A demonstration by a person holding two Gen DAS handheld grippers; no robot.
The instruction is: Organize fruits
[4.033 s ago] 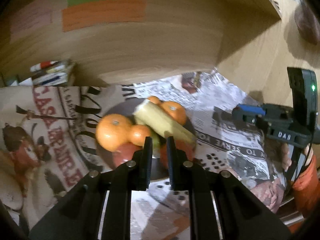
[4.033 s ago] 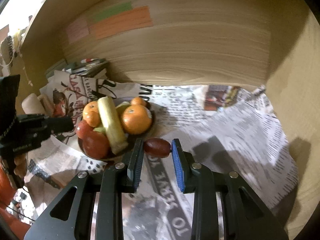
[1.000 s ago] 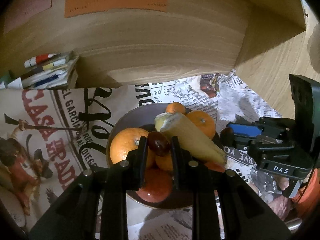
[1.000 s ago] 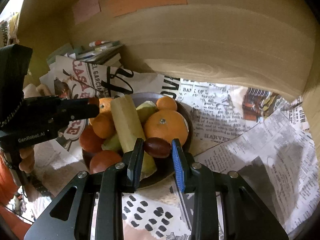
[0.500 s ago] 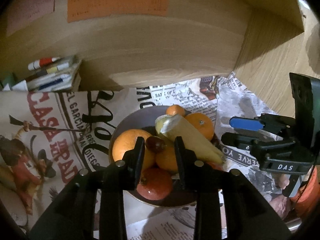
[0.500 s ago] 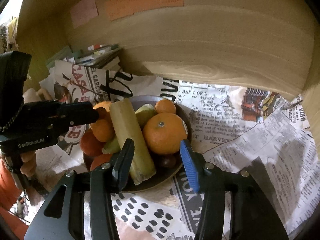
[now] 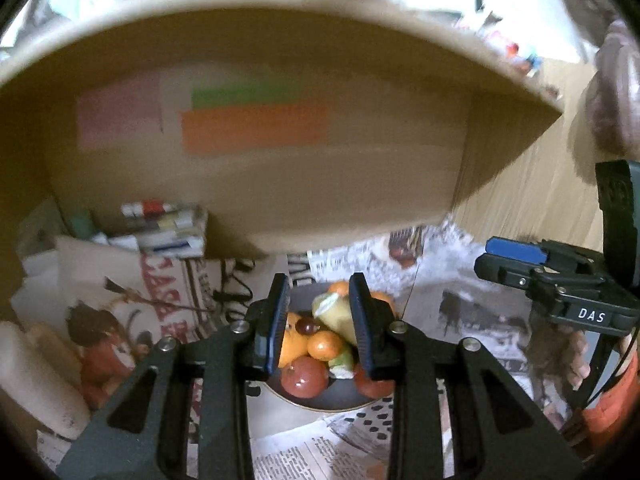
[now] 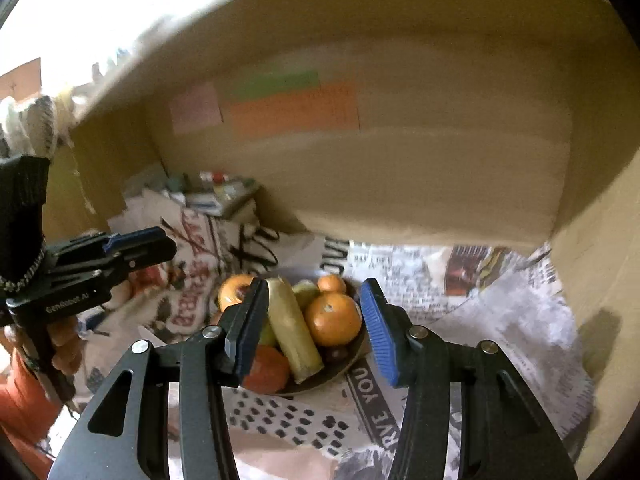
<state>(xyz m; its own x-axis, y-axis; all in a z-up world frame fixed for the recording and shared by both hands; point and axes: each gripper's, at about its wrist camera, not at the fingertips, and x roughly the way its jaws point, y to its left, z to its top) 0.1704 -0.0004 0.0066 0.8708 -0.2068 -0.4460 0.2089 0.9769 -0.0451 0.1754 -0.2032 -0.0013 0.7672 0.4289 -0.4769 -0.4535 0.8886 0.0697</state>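
A dark bowl [image 7: 320, 406] [image 8: 344, 364] on newspaper holds oranges [image 8: 332, 318], red tomatoes [image 7: 304, 372], a long pale yellow fruit [image 8: 294, 328] and green pieces. One small dark red fruit [image 7: 307, 325] lies on top of the pile between the oranges. Another dark fruit [image 8: 336, 352] sits at the bowl's near right rim. My left gripper [image 7: 319, 300] [image 8: 168, 246] hangs open above and in front of the bowl, nothing between its pads. My right gripper [image 8: 313, 296] [image 7: 504, 264] is also open and empty, wider, raised over the bowl's near side.
A wooden back wall carries pink, green and orange sticky notes [image 7: 256, 128], with a shelf board overhanging. A stack of books and tubes [image 7: 160, 228] lies at the back left. Printed paper [image 8: 500, 320] covers the surface. A pale lumpy object [image 7: 32, 372] sits far left.
A second ago each gripper was shut on a small dark fruit over the bowl. Both opened, left the fruits in the bowl, then rose and drew back.
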